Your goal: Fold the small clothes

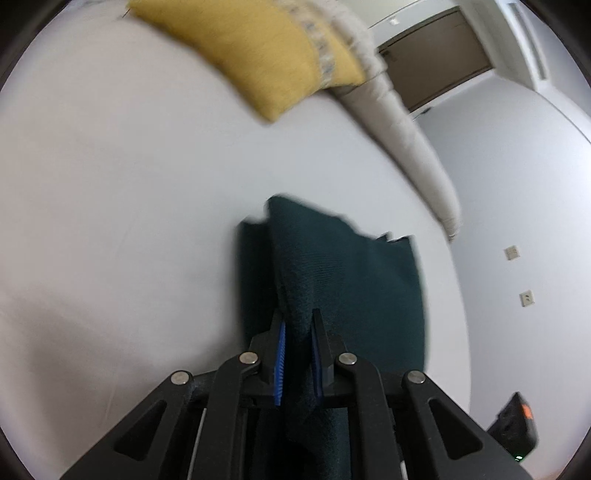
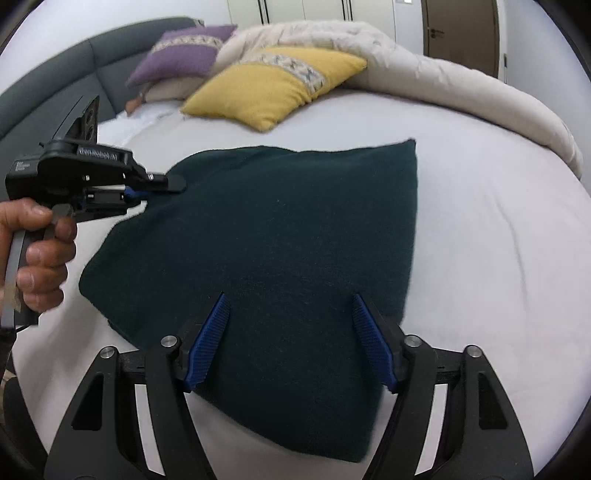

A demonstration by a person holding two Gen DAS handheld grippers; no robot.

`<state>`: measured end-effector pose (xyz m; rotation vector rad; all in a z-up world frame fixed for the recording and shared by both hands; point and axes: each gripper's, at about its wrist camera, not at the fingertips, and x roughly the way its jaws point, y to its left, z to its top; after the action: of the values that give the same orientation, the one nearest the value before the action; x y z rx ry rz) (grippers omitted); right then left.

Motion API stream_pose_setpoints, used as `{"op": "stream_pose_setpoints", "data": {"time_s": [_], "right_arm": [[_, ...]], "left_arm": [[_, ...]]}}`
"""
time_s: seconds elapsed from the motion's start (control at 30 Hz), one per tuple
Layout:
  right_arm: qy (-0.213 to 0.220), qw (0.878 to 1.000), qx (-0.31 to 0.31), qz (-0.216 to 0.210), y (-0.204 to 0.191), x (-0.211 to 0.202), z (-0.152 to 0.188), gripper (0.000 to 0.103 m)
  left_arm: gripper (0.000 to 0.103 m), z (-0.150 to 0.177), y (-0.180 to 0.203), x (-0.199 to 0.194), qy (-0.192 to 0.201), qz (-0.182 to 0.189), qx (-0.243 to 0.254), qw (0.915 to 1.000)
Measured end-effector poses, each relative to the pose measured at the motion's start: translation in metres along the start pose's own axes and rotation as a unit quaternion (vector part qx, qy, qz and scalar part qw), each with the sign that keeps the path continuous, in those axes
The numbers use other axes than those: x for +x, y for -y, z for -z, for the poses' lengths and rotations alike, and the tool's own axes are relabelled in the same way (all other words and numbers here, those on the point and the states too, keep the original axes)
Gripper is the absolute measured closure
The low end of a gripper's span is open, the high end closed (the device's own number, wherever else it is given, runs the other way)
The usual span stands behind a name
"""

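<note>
- Dark teal knitted garment (image 2: 266, 258) is what's being folded; it's spread over the middle of the big white bed sheet (image 2: 480, 240), and in the right wrist view it runs from about 12 o'clock down to 6.
- That white sheet is the largest thing around. A rumpled cream duvet (image 2: 424, 74) is piled along its far edge from 12 to 3 o'clock, and a grey upholstered headboard (image 2: 55, 85) curves round at 10.
- Mustard-yellow square cushion with a patterned band (image 2: 273, 88) sits at 12 o'clock beyond the garment, well apart from it. A purple cushion with the same kind of band (image 2: 181, 51) is just behind it at 11.
- Left gripper (image 1: 298, 332), black with blue pads, is clamped on a bunched fold of the teal knit; the cloth runs right between the pads in its own camera. From the right wrist view it (image 2: 162, 184) bites the garment's edge at 9 o'clock.
- A bare hand (image 2: 40, 254) is wrapped round that gripper's handle at 8 to 9 o'clock.
- Right gripper (image 2: 290, 317) hangs over the near part of the garment at 6 o'clock with its blue ribbed pads (image 2: 210, 339) spread wide, gripping nothing. Can't tell if the tips touch the fabric.
- Brown door (image 2: 458, 26) shows at 1 o'clock, way back.
</note>
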<state>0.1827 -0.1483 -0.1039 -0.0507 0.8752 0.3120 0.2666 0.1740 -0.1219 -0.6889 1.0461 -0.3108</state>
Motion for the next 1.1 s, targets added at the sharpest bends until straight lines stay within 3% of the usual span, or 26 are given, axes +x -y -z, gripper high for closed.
{"op": "stream_pose_setpoints", "data": {"time_s": [0.1, 0.2, 0.3, 0.4, 0.47, 0.53, 0.63, 0.73, 0.87, 0.97, 1.1], "right_arm": [[-0.006, 0.999, -0.028, 0.022, -0.018, 0.003, 0.004, 0.032], [-0.004, 0.999, -0.047, 0.024, -0.019, 0.0, 0.009, 0.031], [-0.004, 1.0, -0.011, 0.001, -0.01, -0.011, 0.006, 0.034], [0.034, 0.996, 0.054, -0.054, 0.01, -0.033, -0.003, 0.039], [0.055, 0.989, 0.091, -0.101, 0.022, -0.046, -0.006, 0.039], [0.048, 0.982, 0.12, -0.139, 0.032, -0.045, -0.006, 0.042], [-0.003, 0.973, 0.149, -0.178, 0.048, -0.026, 0.009, 0.043], [-0.037, 0.967, 0.17, -0.188, 0.065, -0.006, 0.03, 0.051], [-0.029, 0.933, 0.256, -0.249, 0.105, 0.001, 0.056, 0.075], [-0.034, 0.925, 0.278, -0.256, 0.119, -0.001, 0.064, 0.081], [-0.013, 0.936, 0.279, -0.211, 0.138, -0.019, 0.04, 0.075]], "left_arm": [[0.085, 0.012, -0.019, 0.012, 0.008, 0.023, -0.04, 0.9989], [0.083, 0.014, -0.02, 0.004, 0.017, 0.022, -0.041, 0.9988], [0.08, 0.016, 0.002, -0.023, 0.066, -0.035, -0.007, 0.9972], [0.08, 0.026, 0.047, -0.047, 0.116, -0.068, 0.078, 0.9878], [0.08, 0.038, 0.079, -0.039, 0.116, -0.082, 0.143, 0.9794], [0.08, 0.05, 0.093, -0.019, 0.101, -0.109, 0.184, 0.9715], [0.083, 0.057, 0.069, 0.011, 0.061, -0.125, 0.159, 0.9774], [0.087, 0.065, 0.052, 0.013, 0.074, -0.106, 0.156, 0.9792], [0.087, 0.065, 0.05, 0.014, 0.073, -0.09, 0.165, 0.9795], [0.087, 0.065, 0.046, 0.013, 0.073, -0.08, 0.162, 0.9808], [0.087, 0.069, 0.046, 0.012, 0.079, -0.08, 0.174, 0.9783]]}}
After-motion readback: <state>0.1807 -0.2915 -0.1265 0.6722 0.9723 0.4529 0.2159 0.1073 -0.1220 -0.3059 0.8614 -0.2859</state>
